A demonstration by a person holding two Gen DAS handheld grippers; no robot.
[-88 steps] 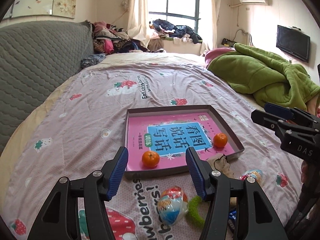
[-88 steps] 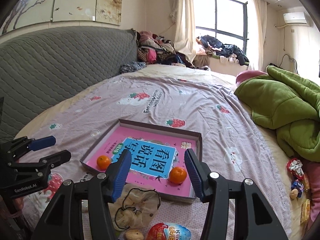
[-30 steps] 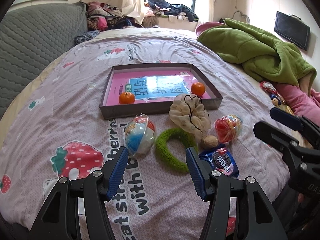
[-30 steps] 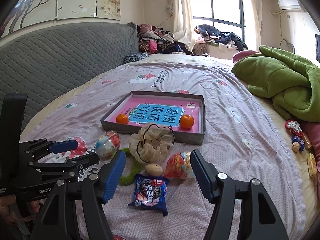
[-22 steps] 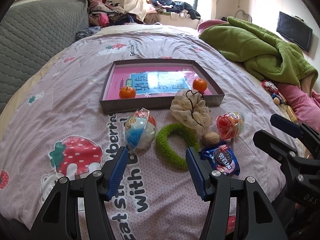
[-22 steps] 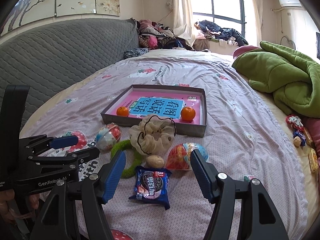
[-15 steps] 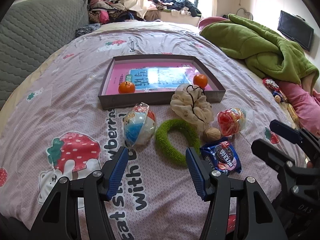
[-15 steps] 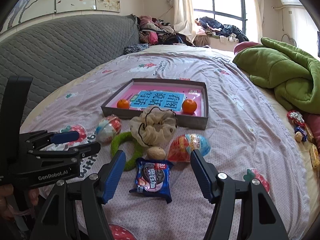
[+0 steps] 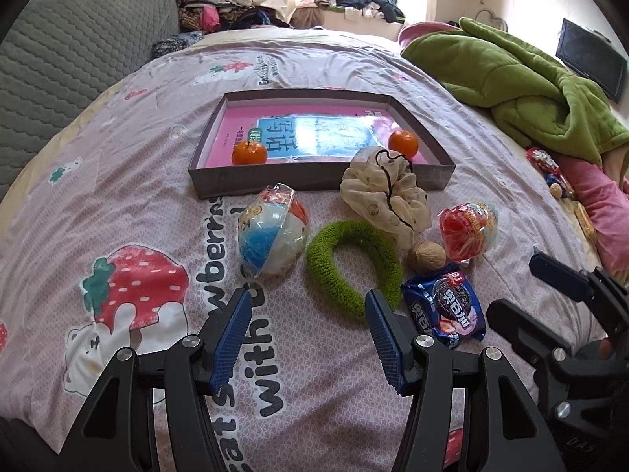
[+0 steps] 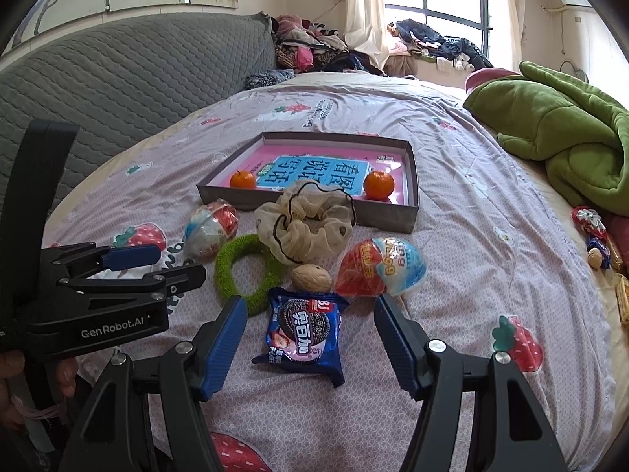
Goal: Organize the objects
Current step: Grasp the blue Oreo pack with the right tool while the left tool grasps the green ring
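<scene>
From my remote seat, part of the scene is hard to read: the small wrapped things (image 10: 595, 236) at the far right edge of the bed are too small to name, and the person's hand (image 10: 23, 377) shows only as fingers cut off at the left border of the right wrist view.

My left gripper (image 9: 306, 324) has its jaws spread apart with nothing between them, hanging over the printed bedspread (image 9: 118, 204). Ahead of it, going left to right, lie a plastic toy egg (image 9: 271, 232) with a blue and white shell, a fuzzy green ring (image 9: 350, 263), a cream scrunchie (image 9: 383, 192) with a black cord, a walnut (image 9: 426, 255), and a second toy egg (image 9: 468, 230) in red wrap. The scrunchie leans against the front wall of a shallow grey box (image 9: 314, 185), hiding part of that wall. Inside the box, on a pink book cover, sit one tangerine (image 9: 249, 153) near the left corner and another tangerine (image 9: 403, 143) at the right.

My right gripper (image 10: 310, 330) is also released and empty, above a blue cookie packet (image 10: 304, 330) that lies flat between its fingers, untouched. A green blanket (image 10: 558, 137) is heaped at the right.
</scene>
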